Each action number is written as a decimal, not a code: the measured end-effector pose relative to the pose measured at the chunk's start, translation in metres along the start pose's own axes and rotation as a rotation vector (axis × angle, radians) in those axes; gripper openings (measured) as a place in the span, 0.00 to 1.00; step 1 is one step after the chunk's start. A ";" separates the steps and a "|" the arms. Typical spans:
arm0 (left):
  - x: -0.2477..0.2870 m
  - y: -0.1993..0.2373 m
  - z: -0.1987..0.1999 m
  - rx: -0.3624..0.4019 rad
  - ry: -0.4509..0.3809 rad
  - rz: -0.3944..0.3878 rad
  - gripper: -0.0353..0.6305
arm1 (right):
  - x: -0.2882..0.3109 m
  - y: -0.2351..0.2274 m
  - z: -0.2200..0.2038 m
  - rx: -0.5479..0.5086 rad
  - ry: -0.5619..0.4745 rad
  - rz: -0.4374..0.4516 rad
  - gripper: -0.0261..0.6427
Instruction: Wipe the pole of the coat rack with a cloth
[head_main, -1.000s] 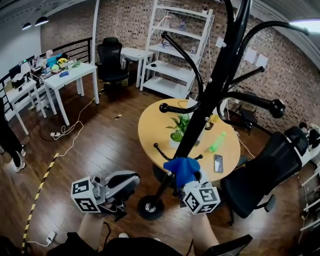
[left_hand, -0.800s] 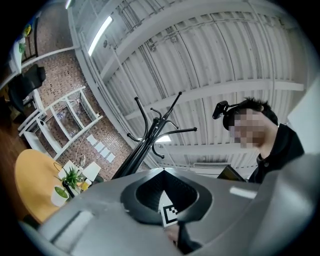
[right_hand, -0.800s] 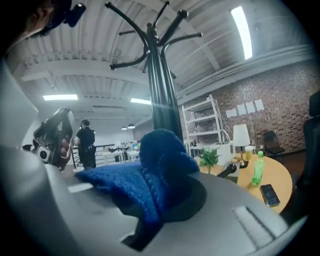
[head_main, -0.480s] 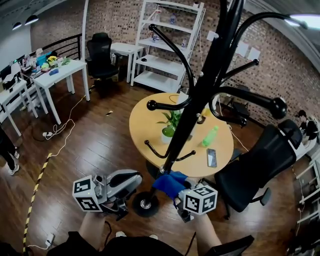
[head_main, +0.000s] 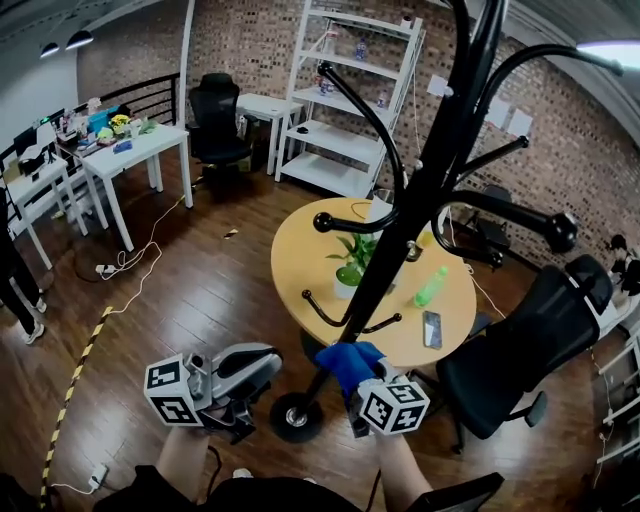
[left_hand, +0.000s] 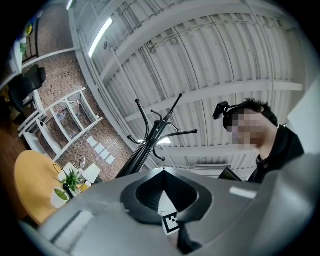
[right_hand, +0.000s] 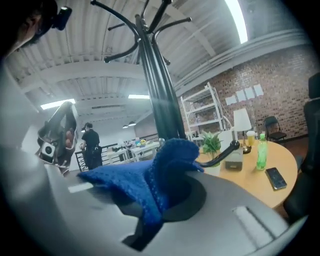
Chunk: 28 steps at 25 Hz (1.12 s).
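- Right gripper (head_main: 356, 385): jaws clenched on a blue cloth (head_main: 350, 360); in the right gripper view a fold of it is seen pinched in the slot, with the rest bunched above the jaws.
- Cloth is seen against the black pole (head_main: 400, 240) of the coat rack, low on it, just under the lowest pair of hooks (head_main: 325, 312) and above the round base (head_main: 296, 417).
- Left gripper (head_main: 262, 368): jaws closed together, nothing between them. It is held left of the base, apart from the pole, and its camera is pointed up at the ceiling.
- Obstructions: the lowest hooks project to both sides directly above the cloth. Larger curved arms branch off higher up the pole.
- A round wooden table (head_main: 300, 250) is placed just behind the rack. A potted plant (head_main: 355, 262), a green bottle (head_main: 432, 285) and a phone (head_main: 432, 328) are noted on it.
- A black office chair (head_main: 530, 340) is seen close to the right of the right gripper.
- Farther off: white shelving (head_main: 350, 100) against the brick wall, white desks (head_main: 140, 150) at left, striped floor tape (head_main: 80, 375).
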<state>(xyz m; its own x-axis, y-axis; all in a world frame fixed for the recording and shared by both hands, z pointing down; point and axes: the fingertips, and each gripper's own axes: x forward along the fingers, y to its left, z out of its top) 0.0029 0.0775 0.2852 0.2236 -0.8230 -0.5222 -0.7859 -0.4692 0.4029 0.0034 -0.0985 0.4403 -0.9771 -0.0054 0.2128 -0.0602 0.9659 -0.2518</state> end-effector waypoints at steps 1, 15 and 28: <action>-0.002 -0.001 0.002 0.000 -0.005 0.000 0.05 | 0.000 0.002 0.011 -0.015 -0.047 -0.011 0.07; -0.012 -0.015 0.028 0.074 -0.023 -0.002 0.05 | -0.066 0.075 0.274 -0.357 -0.681 0.036 0.07; -0.004 -0.028 0.039 0.132 -0.033 -0.038 0.05 | -0.215 0.192 0.356 -0.582 -1.114 0.161 0.07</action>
<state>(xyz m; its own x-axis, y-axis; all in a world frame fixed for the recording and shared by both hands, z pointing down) 0.0016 0.1063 0.2472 0.2378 -0.7934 -0.5603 -0.8464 -0.4523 0.2811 0.1297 -0.0037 0.0097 -0.6242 0.1815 -0.7599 -0.1029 0.9450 0.3103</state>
